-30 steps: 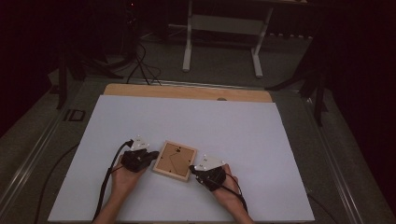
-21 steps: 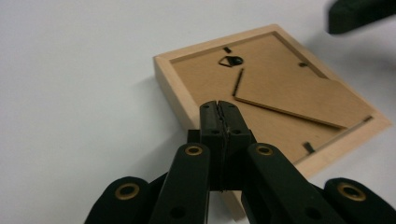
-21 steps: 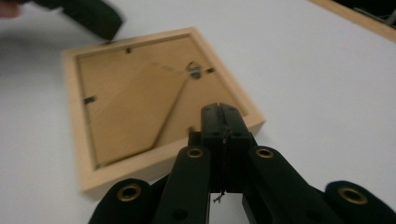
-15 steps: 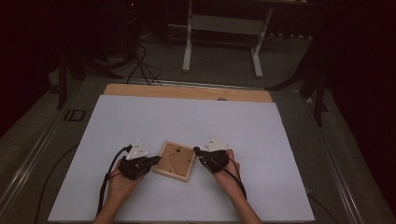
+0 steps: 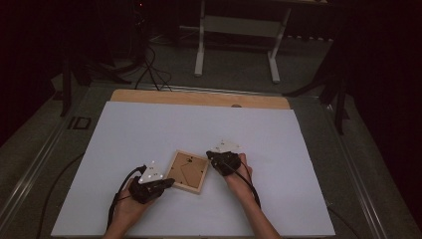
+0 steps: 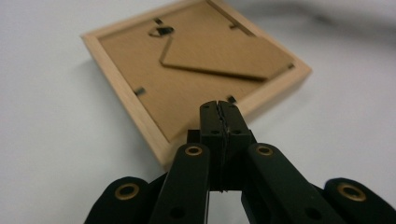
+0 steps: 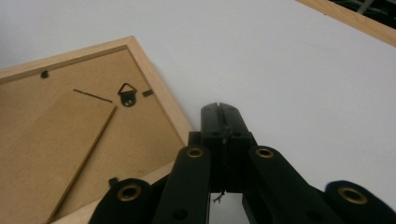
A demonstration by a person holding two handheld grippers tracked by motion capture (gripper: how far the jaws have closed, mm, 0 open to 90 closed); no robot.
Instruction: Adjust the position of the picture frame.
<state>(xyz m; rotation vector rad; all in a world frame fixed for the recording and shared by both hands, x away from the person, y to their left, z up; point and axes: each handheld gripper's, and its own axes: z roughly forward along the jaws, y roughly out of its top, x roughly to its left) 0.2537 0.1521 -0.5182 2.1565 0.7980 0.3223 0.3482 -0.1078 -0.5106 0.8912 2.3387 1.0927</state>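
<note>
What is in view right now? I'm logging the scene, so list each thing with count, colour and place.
picture frame: one, light wood, lying back side up near the front middle of the table, between the two tongs.
hanger ring: one, black, on the frame's brown backing board.
fold-out stand: one, brown, flat against the backing.
table: one, white top with a wooden strip along the far edge.
floor stand: one, white, on the floor beyond the table.
cables: several, black, on the floor behind the table.
left tongs: one, black, shut, at the frame's near left corner.
right tongs: one, black, shut, at the frame's right corner.
hands: two, holding the tongs.
</note>
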